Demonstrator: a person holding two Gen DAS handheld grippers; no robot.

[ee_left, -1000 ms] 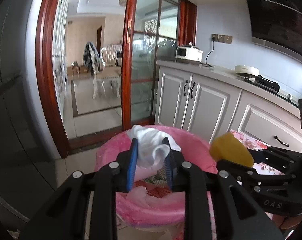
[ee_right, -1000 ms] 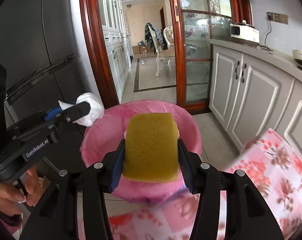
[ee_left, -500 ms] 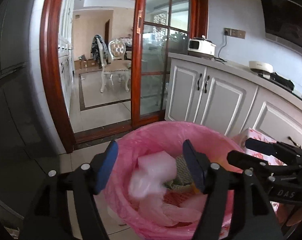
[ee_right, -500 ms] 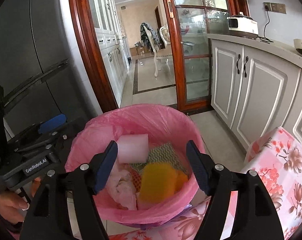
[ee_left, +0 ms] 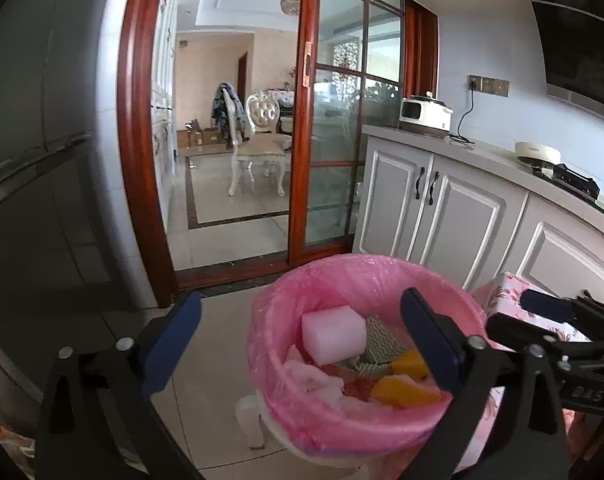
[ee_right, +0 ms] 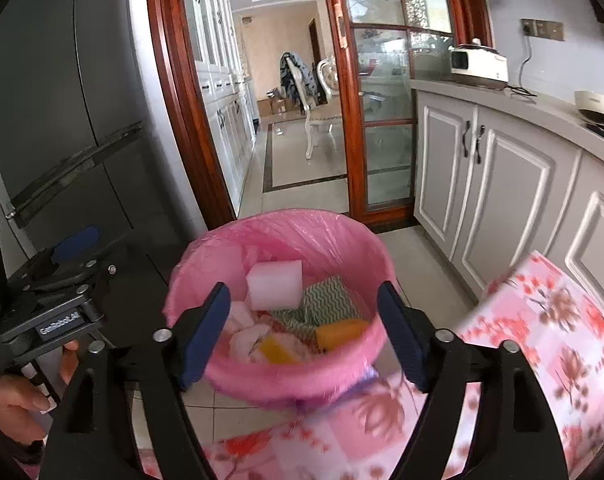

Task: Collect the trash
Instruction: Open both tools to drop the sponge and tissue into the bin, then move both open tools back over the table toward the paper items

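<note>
A bin lined with a pink bag (ee_left: 314,412) stands on the tiled floor; it also shows in the right wrist view (ee_right: 286,380). Inside lie a white foam block (ee_left: 333,334) (ee_right: 275,284), a yellow sponge (ee_left: 402,394) (ee_right: 340,330), a green zigzag cloth (ee_right: 328,304) and crumpled white tissue (ee_left: 314,378). My left gripper (ee_left: 300,346) is open and empty above the bin's near rim. My right gripper (ee_right: 304,330) is open and empty over the bin; it also shows at the right of the left wrist view (ee_left: 550,312).
A table with a pink floral cloth (ee_right: 542,320) stands right of the bin. White cabinets (ee_left: 442,208) with a counter run along the right. A dark fridge (ee_right: 62,120) stands on the left. A red-framed sliding glass door (ee_left: 326,140) is behind the bin.
Both grippers opened: the left let go of the white tissue and the right let go of the yellow sponge. Both now lie in the bin. Both grippers have pulled back slightly.
</note>
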